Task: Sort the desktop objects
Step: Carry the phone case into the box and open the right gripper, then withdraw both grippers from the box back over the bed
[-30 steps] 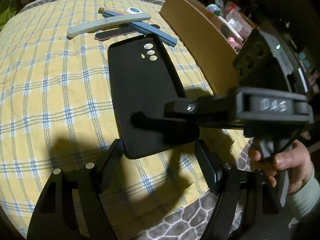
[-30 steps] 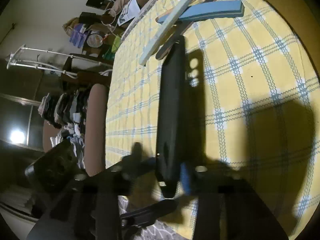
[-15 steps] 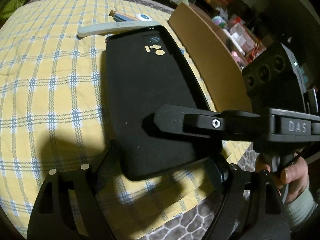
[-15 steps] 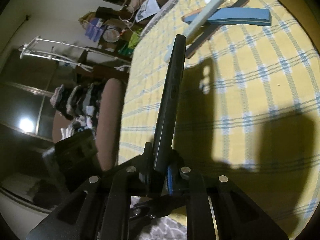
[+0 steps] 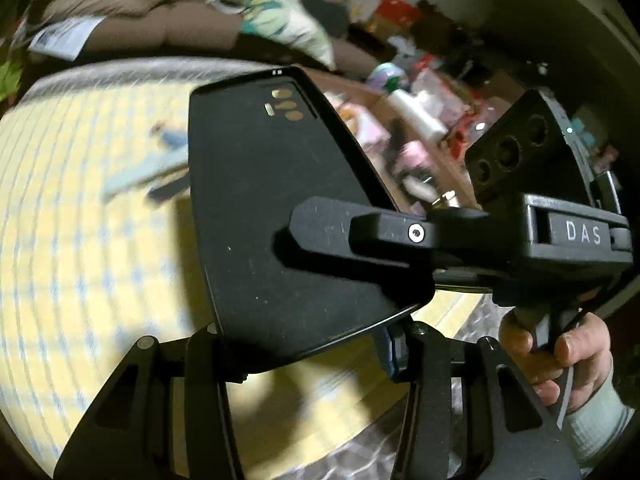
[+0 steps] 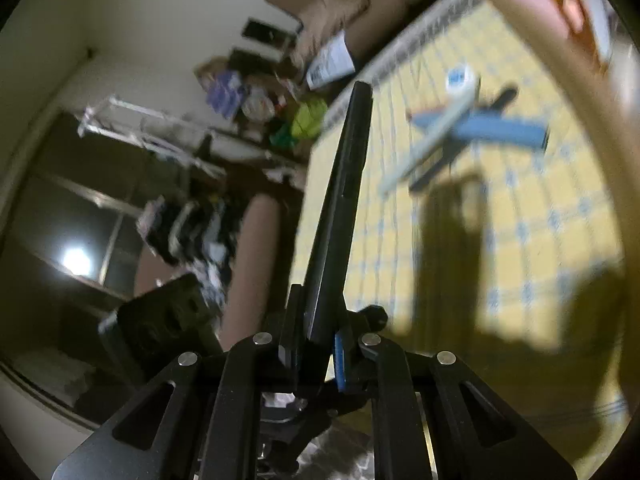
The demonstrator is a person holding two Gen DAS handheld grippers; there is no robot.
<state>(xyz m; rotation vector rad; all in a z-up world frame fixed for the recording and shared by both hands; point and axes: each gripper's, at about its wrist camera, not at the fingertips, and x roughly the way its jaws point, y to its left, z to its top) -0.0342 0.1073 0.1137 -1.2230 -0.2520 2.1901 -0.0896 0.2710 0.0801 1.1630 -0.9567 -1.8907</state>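
A black phone case hangs tilted above the yellow checked cloth. My right gripper comes in from the right and is shut on the case's side edge. In the right wrist view the case stands edge-on between the shut pads of the right gripper. My left gripper sits at the case's near end with its jaws closing. The case hides the left fingertips, and I see no pad pressing on it. Blurred nail files lie crossed on the cloth farther off.
A cardboard box holding bottles and small items borders the cloth on the right. A person's hand holds the right gripper's handle. A brown cushion lies beyond the cloth. Shelves and clothes fill the left background.
The right gripper closed on the case's edge and lifted it off the cloth. Both grippers rose, so the files look smaller. The left jaws drew closer together.
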